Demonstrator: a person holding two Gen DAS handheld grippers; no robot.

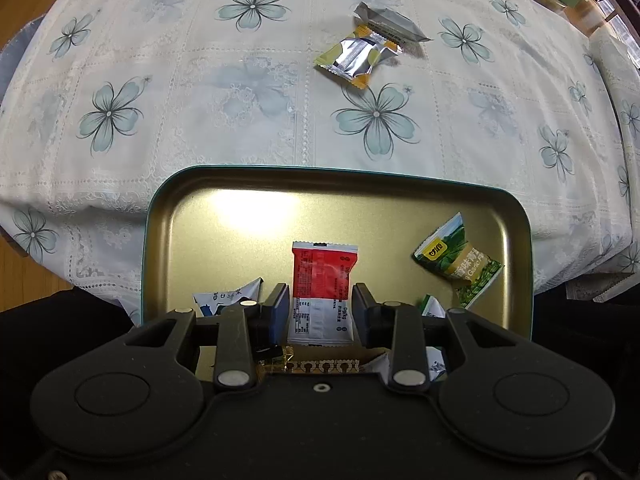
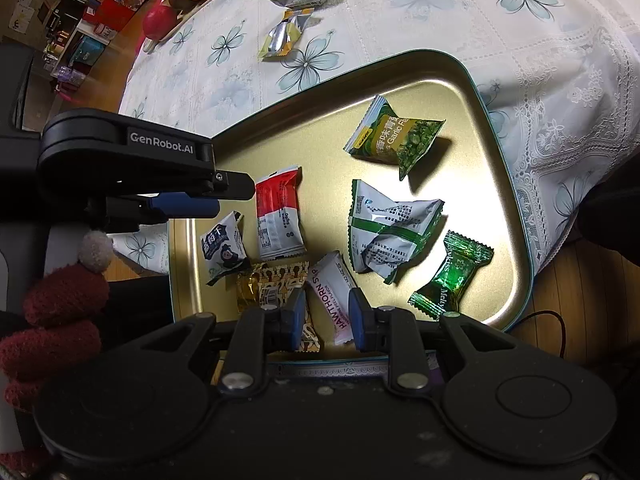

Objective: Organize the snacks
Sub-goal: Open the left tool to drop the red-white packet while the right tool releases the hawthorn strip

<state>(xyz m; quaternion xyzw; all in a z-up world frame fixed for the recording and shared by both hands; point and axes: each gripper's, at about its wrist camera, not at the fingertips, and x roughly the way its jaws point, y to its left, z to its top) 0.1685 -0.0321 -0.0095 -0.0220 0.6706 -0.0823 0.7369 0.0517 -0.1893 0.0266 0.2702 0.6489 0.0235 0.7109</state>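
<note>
A gold tray (image 2: 460,80) with a teal rim is sitting at the edge of a table under a flowered tablecloth (image 1: 200,92), and most of the snacks are lying loose in it. A red-and-white packet (image 1: 322,288) is lying flat near the tray's middle, framed by the left gripper (image 1: 321,308), whose jaws are standing apart on either side of it with a visible gap, so they are gripping nothing. Seen from the right wrist, that gripper is hanging above the packet rather than touching it. Beside the packet are lying a green garlic-pea packet (image 2: 394,136), a crumpled white-and-green packet (image 2: 390,232), a shiny green candy (image 2: 452,276), a small blue-and-white packet (image 2: 224,246) and a gold patterned packet (image 2: 268,286). The right gripper (image 2: 324,316) is hovering over a white hawthorn strip packet (image 2: 334,298), its pads parted just wider than the packet, not pressing it. Two snacks are waiting outside on the cloth: a yellow-and-silver packet (image 1: 358,58) touching a grey-silver one (image 1: 388,24). A hand in a dark red knitted glove (image 2: 48,320) is holding the left tool.
</note>
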